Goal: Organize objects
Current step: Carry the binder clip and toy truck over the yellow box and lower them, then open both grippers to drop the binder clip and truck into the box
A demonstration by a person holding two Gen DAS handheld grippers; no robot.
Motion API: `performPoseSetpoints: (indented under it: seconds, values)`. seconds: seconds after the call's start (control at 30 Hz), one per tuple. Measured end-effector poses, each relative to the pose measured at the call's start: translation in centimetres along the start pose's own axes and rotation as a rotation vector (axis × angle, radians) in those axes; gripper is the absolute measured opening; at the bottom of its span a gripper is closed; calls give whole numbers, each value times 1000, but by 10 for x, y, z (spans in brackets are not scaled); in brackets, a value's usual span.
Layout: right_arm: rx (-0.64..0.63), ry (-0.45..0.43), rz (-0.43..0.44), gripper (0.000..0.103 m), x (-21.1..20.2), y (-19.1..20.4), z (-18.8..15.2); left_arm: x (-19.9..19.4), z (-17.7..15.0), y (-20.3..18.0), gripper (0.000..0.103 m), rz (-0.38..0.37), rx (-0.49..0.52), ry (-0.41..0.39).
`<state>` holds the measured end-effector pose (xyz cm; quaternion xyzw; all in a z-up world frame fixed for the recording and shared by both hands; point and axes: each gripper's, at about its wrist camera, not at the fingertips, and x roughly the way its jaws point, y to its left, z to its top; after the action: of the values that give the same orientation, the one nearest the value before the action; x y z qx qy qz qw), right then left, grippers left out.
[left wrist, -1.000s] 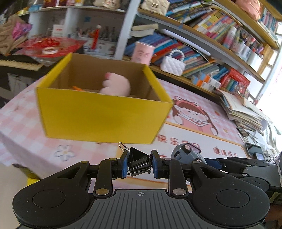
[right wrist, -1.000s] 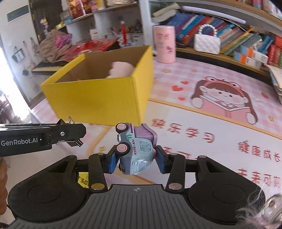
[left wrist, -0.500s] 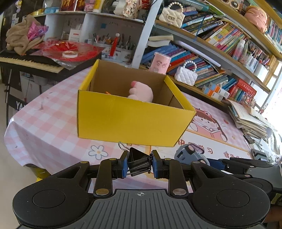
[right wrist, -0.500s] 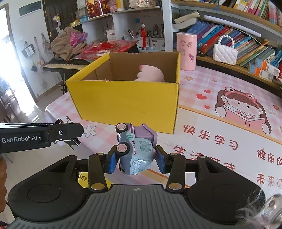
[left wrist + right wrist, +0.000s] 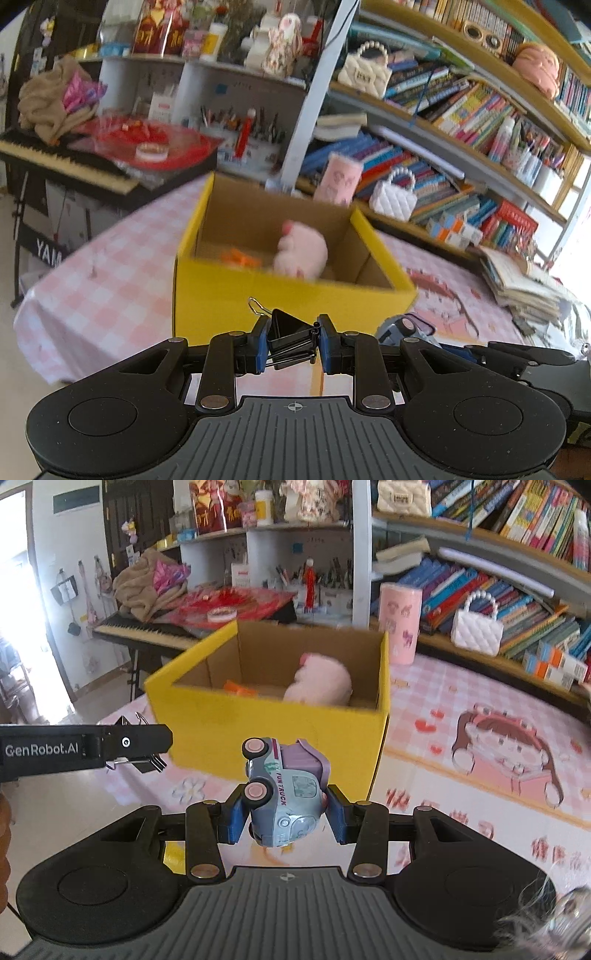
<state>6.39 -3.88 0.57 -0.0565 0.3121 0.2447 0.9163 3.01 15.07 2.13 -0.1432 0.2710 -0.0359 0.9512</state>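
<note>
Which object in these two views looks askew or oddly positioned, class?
The small blue-and-purple toy truck looks odd: the right gripper clamps it tipped on its side, wheels facing left, in the air before the open yellow cardboard box. Nothing looks spilled or damaged.

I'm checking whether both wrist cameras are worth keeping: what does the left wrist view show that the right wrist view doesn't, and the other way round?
Only the left wrist view shows the left tool from behind, shut on the black binder clip, and the stacked papers at the table's far right. Only the right wrist view shows the right tool gripping the toy truck and the cartoon girl print. Both show the yellow box holding the pink plush.
</note>
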Motion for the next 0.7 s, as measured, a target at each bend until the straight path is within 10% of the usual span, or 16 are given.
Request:
performPoseSetpoints:
  seconds: [0.43,0.7]
  values:
    - [-40,-144,-69,42,32,-15,62,43,52,-1,25,29,-8,-87]
    - [-99,-57,-88,42,79,-22,66,79,55,-7,25,53,4,-24]
